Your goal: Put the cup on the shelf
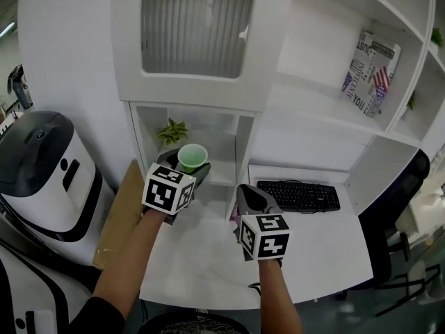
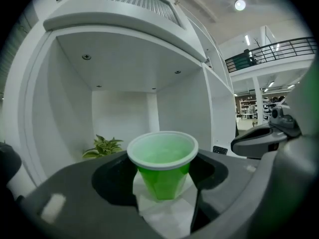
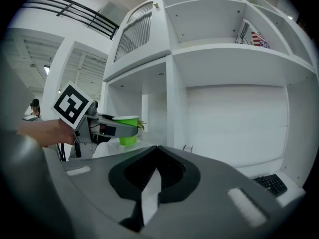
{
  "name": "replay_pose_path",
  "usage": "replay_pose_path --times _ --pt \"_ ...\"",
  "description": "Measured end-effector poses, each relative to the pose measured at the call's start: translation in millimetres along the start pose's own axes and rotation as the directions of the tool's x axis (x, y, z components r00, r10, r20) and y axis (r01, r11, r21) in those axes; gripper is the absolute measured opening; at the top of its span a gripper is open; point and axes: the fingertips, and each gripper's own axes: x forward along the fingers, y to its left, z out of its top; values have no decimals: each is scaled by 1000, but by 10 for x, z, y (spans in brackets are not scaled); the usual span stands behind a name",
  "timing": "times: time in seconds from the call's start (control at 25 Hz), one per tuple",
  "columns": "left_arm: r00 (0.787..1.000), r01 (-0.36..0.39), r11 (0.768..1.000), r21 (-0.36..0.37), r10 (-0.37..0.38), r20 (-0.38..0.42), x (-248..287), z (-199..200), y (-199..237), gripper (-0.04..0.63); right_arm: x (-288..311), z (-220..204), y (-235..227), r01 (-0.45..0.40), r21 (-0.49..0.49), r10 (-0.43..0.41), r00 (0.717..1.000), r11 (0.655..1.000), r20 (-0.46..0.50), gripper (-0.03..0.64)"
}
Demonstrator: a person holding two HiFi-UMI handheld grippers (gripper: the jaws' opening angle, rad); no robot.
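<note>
A green plastic cup [image 1: 192, 157] with a white rim stands upright between the jaws of my left gripper [image 1: 190, 167], which is shut on it. In the left gripper view the cup [image 2: 162, 166] fills the middle, held in front of the open lower shelf compartment [image 2: 124, 113]. My right gripper [image 1: 249, 199] hovers over the desk to the right, its jaws shut with nothing between them. The right gripper view shows the cup [image 3: 127, 130] and the left gripper [image 3: 107, 128] off to its left, in front of the shelf compartment.
A small potted plant [image 1: 172, 131] sits at the back left of the lower compartment [image 1: 208, 127]. A black keyboard [image 1: 299, 195] lies on the white desk [image 1: 327, 249]. A printed bag [image 1: 372, 72] stands on an upper shelf. A white machine [image 1: 49, 172] stands to the left.
</note>
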Motion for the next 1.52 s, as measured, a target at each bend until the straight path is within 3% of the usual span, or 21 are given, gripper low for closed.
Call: replay_pose_path --times 0.4,0.88,1.52 --pt "999 25 999 -47 -26 -26 379 -35 -12 311 148 -31 -63 -22 -8 22 1000 1000 -9 25" --pt "998 15 1000 2 -15 -67 505 -99 0 313 242 -58 -71 -39 -23 39 999 999 -23 25" --pt "996 0 1000 8 0 -85 342 -140 12 344 233 -96 -41 -61 0 61 998 998 -30 25"
